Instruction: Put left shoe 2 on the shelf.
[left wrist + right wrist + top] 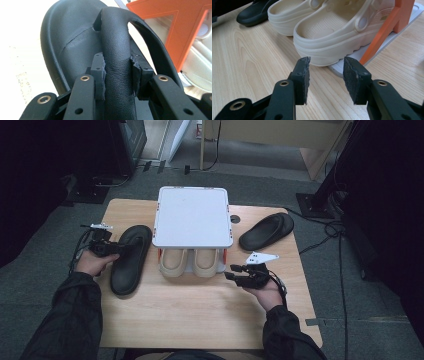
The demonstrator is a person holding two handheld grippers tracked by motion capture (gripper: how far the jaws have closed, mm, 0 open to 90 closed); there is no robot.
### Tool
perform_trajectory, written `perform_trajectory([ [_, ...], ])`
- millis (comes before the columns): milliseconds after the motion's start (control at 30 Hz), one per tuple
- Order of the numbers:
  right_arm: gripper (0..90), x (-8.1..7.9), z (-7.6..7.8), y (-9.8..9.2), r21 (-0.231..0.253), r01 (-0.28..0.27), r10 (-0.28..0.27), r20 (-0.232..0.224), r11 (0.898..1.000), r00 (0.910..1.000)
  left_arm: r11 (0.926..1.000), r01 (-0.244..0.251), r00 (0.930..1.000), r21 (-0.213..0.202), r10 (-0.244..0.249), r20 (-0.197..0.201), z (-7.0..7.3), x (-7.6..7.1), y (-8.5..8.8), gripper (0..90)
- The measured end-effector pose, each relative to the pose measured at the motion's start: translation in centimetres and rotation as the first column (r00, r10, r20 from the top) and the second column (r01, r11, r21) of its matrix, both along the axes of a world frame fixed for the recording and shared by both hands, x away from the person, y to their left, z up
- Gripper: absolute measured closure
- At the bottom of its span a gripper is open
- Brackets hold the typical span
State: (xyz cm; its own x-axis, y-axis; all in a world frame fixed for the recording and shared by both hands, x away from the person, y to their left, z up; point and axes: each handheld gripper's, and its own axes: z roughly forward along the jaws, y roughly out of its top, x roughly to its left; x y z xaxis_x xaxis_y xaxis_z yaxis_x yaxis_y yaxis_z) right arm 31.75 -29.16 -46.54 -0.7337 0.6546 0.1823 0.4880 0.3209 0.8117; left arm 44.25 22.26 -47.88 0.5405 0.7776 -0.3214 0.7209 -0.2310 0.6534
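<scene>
A black sandal (130, 257) lies on the left of the wooden table (200, 315), toe toward the far side. My left gripper (117, 247) comes at it from the left. In the left gripper view its pads (98, 71) press on both sides of the sandal's thick strap (116, 37). My right gripper (231, 271) hovers open just right of a pair of beige clogs (192, 261). In the right gripper view the nearer clog's heel (337, 32) sits a short way beyond the parted jaws (326, 75), with nothing between them.
A white two-level rack (192, 215) with orange side supports (387, 30) stands mid-table, and the clogs sit on its lower shelf. A second black sandal (266, 230) lies at the back right. Bare wood stretches along the near edge. Cables run over the floor beyond.
</scene>
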Motion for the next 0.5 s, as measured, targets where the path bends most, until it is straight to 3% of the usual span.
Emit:
perform_trajectory([
  [300, 56.8, 0.0, 0.0, 0.0, 0.0, -0.002, 0.002, 0.0, 1.0, 1.0, 0.999, -0.025, 0.9997, -0.038, 0.025, -0.007, 0.7, -0.1, 0.6, 68.0],
  [500, 56.8, 0.1, 0.1, -0.1, 0.004, 0.001, -0.001, 0.001, 1.0, 1.0, 0.9977, -0.041, 0.999, -0.054, 0.041, 0.015, 1.7, -0.4, 0.8, 68.1],
])
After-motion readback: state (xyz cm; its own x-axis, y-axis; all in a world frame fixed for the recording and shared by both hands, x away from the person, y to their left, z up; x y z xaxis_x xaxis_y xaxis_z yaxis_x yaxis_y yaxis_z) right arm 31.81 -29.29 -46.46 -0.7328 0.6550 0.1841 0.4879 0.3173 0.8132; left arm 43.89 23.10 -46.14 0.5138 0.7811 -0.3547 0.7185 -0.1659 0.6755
